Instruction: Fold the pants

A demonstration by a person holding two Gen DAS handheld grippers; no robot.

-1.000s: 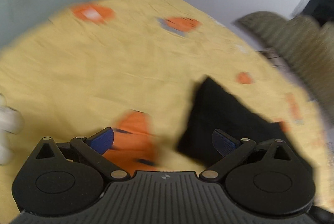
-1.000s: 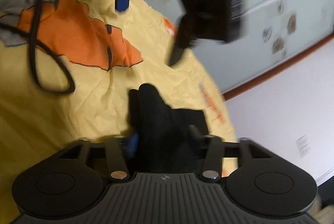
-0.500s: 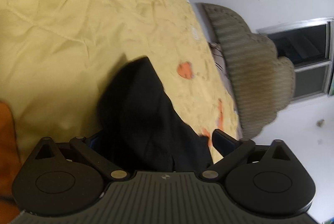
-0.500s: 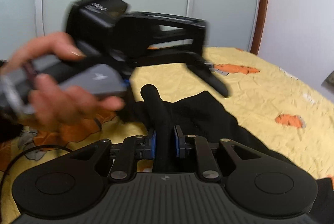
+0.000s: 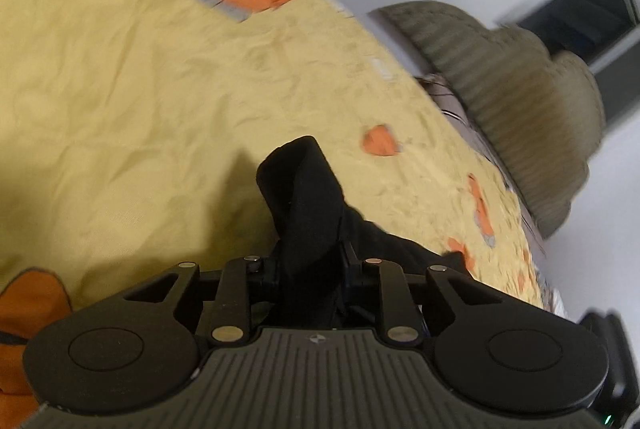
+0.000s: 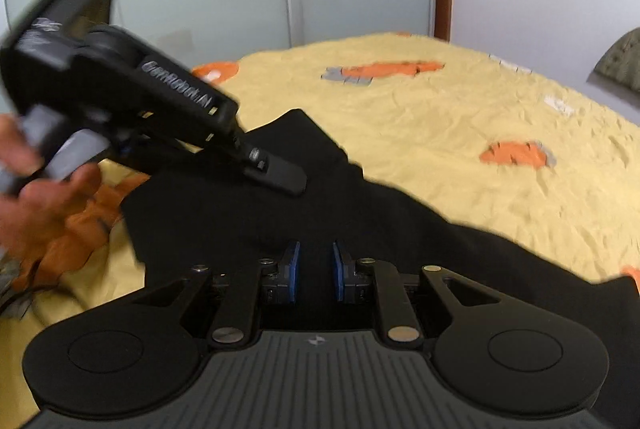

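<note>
While black pants [image 6: 360, 197] lie spread on the yellow bed [image 6: 440, 117], left gripper [image 5: 308, 265] fingers clamped on a bunched fold, right gripper [image 6: 314, 269] fingers slightly apart, apparently gripping nothing, above the cloth.

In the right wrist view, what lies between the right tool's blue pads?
Nothing. The right tool stands open, and the gap between its pads is bare; the black pants lie spread on the yellow bedsheet just beyond them.
</note>
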